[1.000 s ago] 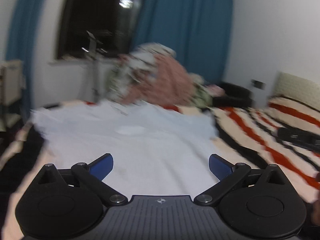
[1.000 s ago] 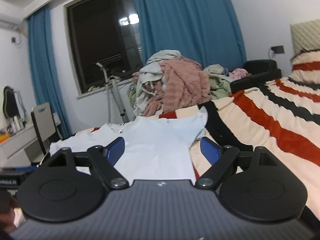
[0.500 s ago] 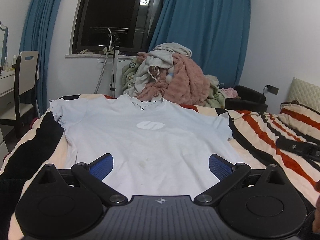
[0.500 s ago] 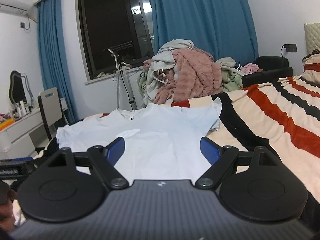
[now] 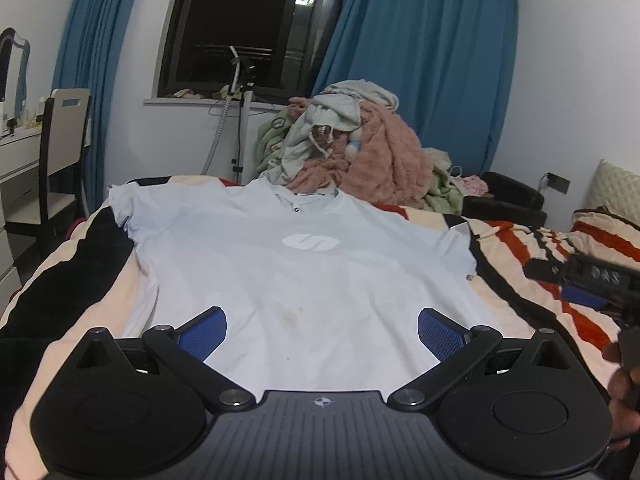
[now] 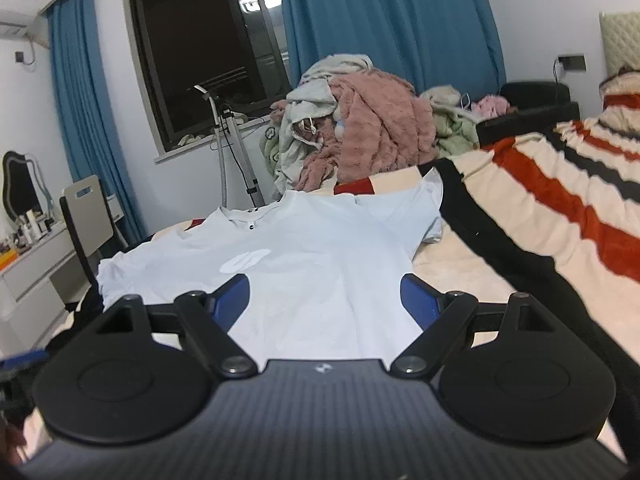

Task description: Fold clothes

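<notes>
T-shirt, pale blue, lies flat and face-up on the striped bed, hem nearest both cameras. The left gripper and right gripper hover over the hem at 6 o'clock, jaws spread wide, holding nothing. Folding looks not yet begun; next likely calls for pinching an edge. At 12 o'clock, a clothes pile.

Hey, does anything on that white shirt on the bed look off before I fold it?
Yes: the white t-shirt has a faint brownish stain low on its front, below the logo. Its sleeve near the chair looks bunched rather than flat. Otherwise it lies spread out on the striped blanket.
</notes>
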`<move>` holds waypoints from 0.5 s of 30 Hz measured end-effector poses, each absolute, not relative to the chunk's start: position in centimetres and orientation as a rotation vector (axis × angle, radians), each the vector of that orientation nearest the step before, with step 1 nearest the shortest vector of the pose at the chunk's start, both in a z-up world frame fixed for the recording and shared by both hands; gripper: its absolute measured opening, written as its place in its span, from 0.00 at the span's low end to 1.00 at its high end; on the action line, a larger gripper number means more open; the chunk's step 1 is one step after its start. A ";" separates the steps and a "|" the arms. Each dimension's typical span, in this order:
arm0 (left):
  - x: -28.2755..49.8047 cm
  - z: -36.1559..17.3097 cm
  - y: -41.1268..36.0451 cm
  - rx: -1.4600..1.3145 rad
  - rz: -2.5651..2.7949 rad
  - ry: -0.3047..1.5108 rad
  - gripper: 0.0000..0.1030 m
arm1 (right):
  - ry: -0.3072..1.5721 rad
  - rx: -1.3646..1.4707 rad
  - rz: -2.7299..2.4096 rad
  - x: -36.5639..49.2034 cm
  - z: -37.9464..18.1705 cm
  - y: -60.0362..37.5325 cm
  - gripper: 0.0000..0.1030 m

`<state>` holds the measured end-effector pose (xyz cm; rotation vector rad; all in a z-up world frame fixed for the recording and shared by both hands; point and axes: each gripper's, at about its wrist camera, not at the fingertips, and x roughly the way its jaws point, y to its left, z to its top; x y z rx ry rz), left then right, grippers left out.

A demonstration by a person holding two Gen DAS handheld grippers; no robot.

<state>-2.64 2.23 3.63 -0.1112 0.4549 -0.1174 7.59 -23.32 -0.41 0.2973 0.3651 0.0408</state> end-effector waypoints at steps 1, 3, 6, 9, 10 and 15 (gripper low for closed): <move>-2.5 3.5 2.3 -0.112 -0.111 0.459 1.00 | 0.370 0.293 0.037 8.3 -0.4 -23.3 0.81; -2.3 3.2 2.3 -0.113 -0.096 0.469 1.00 | 0.369 0.268 0.016 10.0 -0.2 -23.4 0.81; -2.0 2.8 2.4 -0.116 -0.076 0.484 1.00 | 0.357 0.272 -0.003 12.9 0.0 -24.2 0.81; -1.6 2.4 2.4 -0.114 -0.053 0.497 1.00 | 0.336 0.397 -0.004 16.7 -0.2 -26.8 0.81; -1.5 2.3 2.5 -0.116 -0.045 0.500 1.00 | 0.325 0.465 0.001 18.2 -0.6 -28.1 0.81; -0.9 1.7 3.1 -0.139 -0.019 0.501 1.00 | 0.328 0.648 -0.031 24.5 -5.7 -33.8 0.83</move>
